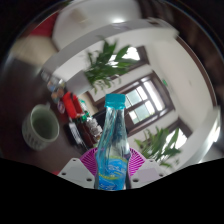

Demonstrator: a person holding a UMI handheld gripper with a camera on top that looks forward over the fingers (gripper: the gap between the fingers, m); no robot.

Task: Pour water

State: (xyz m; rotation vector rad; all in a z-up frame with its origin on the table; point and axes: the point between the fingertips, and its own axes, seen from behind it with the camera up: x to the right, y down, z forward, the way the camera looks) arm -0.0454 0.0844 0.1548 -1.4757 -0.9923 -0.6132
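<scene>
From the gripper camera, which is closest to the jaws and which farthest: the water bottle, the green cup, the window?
1. Water bottle: between the jaws, its lower part against the pink pads.
2. Green cup: beyond the fingers, off to the bottle's left.
3. Window: farthest, behind the bottle to its right.

The hand-held gripper (111, 170) is tilted sideways, its two pink pads (89, 160) pressing from left and right against the lower body of a bottle (113, 145) clamped between them.

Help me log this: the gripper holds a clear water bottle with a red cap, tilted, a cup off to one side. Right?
Not quite: the cap is teal, not red, as the gripper view shows. The gripper does hold the clear water bottle, tilted, the cup off to one side.
</scene>
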